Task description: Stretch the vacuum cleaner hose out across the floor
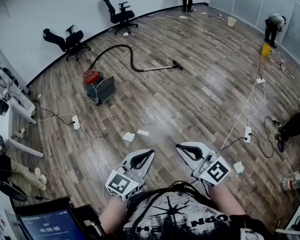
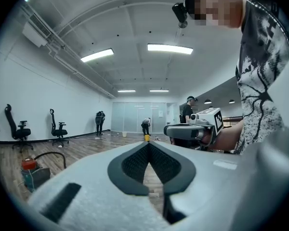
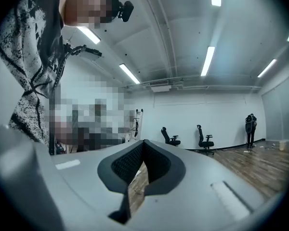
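left gripper (image 1: 149, 154): jaws fully closed, tips meeting, nothing between them. right gripper (image 1: 181, 147): same, closed and empty. both sit side by side, apart, at the near edge of the floor (image 1: 200, 94). vacuum cleaner hose (image 1: 121, 49): on the floor well away from both grippers, toward the far left wall. black, it arcs from the red canister (image 1: 92, 77) over to the metal wand (image 1: 160, 68). an office chair (image 1: 69, 40) stands beyond the canister by that wall.
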### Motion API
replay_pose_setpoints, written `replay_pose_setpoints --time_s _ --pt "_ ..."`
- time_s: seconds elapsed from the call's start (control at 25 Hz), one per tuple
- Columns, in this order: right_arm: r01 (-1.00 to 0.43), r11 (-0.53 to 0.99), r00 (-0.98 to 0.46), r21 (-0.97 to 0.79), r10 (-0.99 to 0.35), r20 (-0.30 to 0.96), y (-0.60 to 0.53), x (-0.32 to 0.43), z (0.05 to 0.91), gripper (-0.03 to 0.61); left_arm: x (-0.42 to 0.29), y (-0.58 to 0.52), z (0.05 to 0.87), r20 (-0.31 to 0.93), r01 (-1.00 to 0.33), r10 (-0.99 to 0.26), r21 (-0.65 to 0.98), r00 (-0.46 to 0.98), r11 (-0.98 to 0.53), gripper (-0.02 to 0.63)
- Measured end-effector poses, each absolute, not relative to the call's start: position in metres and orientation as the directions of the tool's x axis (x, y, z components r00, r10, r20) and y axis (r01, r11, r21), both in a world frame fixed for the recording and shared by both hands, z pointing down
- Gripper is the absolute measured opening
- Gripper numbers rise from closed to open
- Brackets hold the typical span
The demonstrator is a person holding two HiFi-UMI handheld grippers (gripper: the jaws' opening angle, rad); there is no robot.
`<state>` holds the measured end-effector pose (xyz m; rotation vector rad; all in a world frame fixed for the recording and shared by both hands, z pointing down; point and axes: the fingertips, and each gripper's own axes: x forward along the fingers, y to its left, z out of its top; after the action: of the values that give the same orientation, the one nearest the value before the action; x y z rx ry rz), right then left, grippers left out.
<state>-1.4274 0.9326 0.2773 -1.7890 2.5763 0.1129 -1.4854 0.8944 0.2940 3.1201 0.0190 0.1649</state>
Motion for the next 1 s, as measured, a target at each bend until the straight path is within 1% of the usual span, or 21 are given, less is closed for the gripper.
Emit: replay_pose_setpoints --time_s 0.16,0.32,0.84,0.92,1.0 --pt "-0.936 0.351 -0.353 0.032 -0.935 -0.037 0.931 -1.425 0.281 0.004 -1.484 0.892 0.296 0.110 0.007 0.009 0.023 0.994 -1.000 0.000" --pt "-0.936 0.351 -0.350 -0.007 -0.935 -0.064 0.933 -1.420 0.282 0.005 -1.482 0.894 0.301 0.117 0.008 0.011 0.026 0.993 -1.000 0.000" --pt "-0.921 0.389 -0.389 0.014 -0.920 -0.041 0.950 -1.412 0.294 0.005 -1.468 0.910 0.314 0.136 0.007 0.013 0.045 0.991 -0.999 0.000" --pt "-0.916 0.400 -0.400 0.016 -0.915 -0.052 0.952 -1.412 0.294 0.005 -1.464 0.912 0.315 0.135 0.010 0.016 0.047 0.991 -0.999 0.000" --pt "-0.911 0.410 -0.413 0.042 -0.906 -0.094 0.950 -1.412 0.291 0.005 -1.461 0.915 0.316 0.143 0.013 0.019 0.045 0.990 -0.999 0.000"
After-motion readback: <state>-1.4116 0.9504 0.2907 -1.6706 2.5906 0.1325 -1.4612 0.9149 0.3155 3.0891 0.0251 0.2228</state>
